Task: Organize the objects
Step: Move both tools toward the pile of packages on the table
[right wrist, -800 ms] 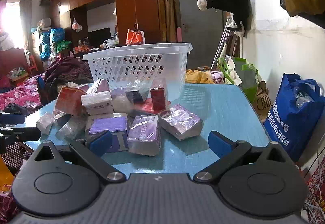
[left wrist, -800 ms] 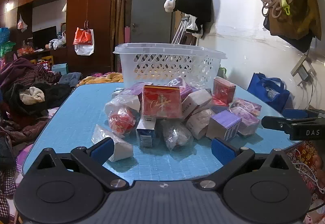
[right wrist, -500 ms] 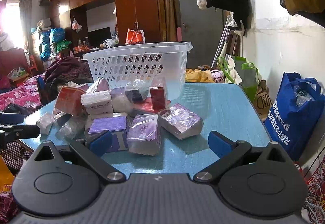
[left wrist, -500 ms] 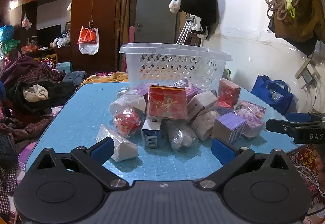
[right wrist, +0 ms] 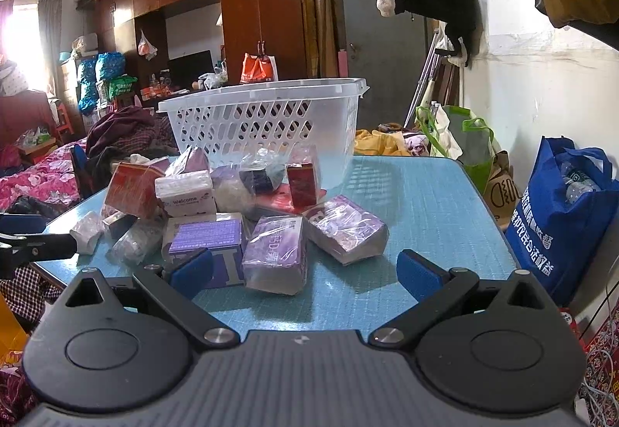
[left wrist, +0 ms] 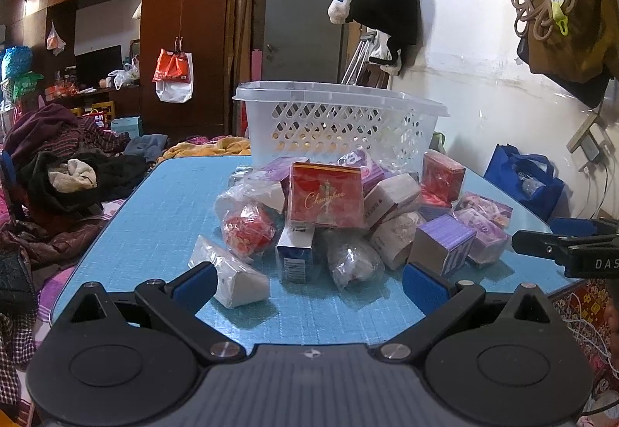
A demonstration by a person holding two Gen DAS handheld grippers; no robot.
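A heap of small boxes and wrapped packets lies on the blue table (left wrist: pixel 154 226) in front of a white lattice basket (left wrist: pixel 336 125). On top stands a red box (left wrist: pixel 327 195); a purple-topped box (left wrist: pixel 443 247) and a white wrapped packet (left wrist: pixel 232 272) lie nearest. My left gripper (left wrist: pixel 309 282) hovers open at the table's near edge, nothing between its pads. In the right wrist view my right gripper (right wrist: pixel 305 272) is open too, just short of a purple wrapped packet (right wrist: pixel 276 257) and the purple-topped box (right wrist: pixel 205 239). The basket (right wrist: pixel 267 121) stands behind the heap.
A blue shopping bag (right wrist: pixel 565 210) stands on the floor right of the table, a green bag (right wrist: pixel 460 140) behind it. Piled clothes (left wrist: pixel 65 164) lie left of the table. Clothes hang on the white wall (left wrist: pixel 483 86). The other gripper's arm (left wrist: pixel 561 249) juts in at the right.
The left wrist view has panned slightly, so the heap and basket sit a little further right in it. The right gripper has barely moved. Both stay open.
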